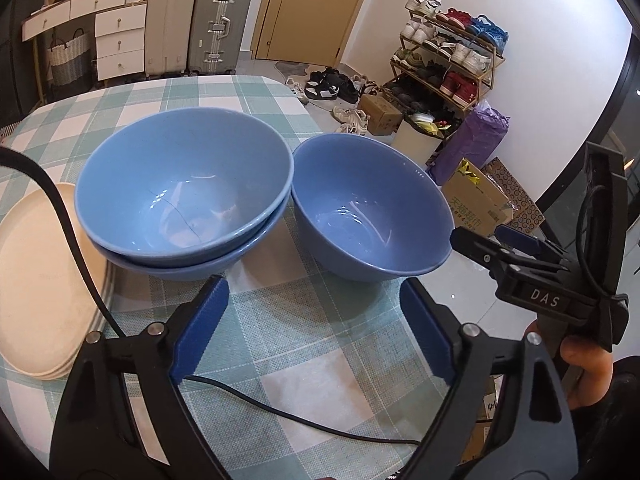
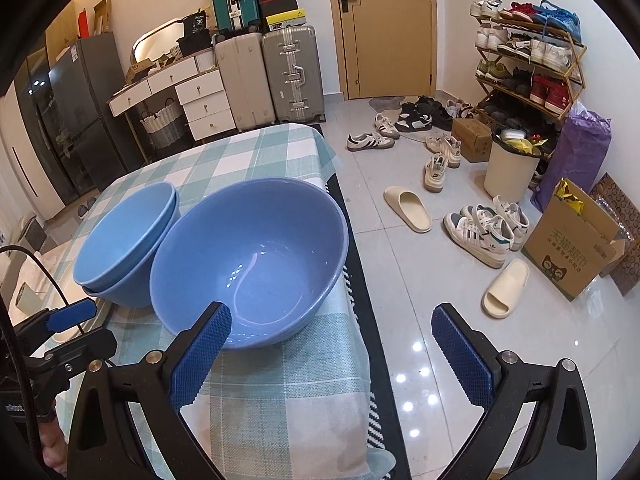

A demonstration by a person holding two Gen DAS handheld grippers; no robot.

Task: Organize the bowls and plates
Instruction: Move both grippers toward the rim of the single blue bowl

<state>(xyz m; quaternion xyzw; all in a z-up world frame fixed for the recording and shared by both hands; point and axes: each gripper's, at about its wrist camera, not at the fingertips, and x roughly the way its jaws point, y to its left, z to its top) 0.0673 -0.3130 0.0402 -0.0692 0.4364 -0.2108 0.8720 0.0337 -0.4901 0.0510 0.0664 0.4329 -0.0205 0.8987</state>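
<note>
Two stacked blue bowls (image 1: 184,196) sit on the checked tablecloth, also in the right wrist view (image 2: 124,240). A single blue bowl (image 1: 368,208) stands just right of them near the table's right edge; it also shows in the right wrist view (image 2: 256,256). A stack of cream plates (image 1: 36,280) lies at the left. My left gripper (image 1: 316,328) is open and empty, in front of the bowls. My right gripper (image 2: 332,344) is open and empty, its left finger just in front of the single bowl's rim. It shows in the left wrist view (image 1: 516,248) beside that bowl.
The table's right edge (image 2: 352,280) drops to a tiled floor with shoes and slippers (image 2: 408,208). A black cable (image 1: 280,412) runs across the cloth near my left gripper. A cardboard box (image 2: 572,240), a bin (image 2: 508,168) and a shoe rack (image 2: 528,60) stand to the right.
</note>
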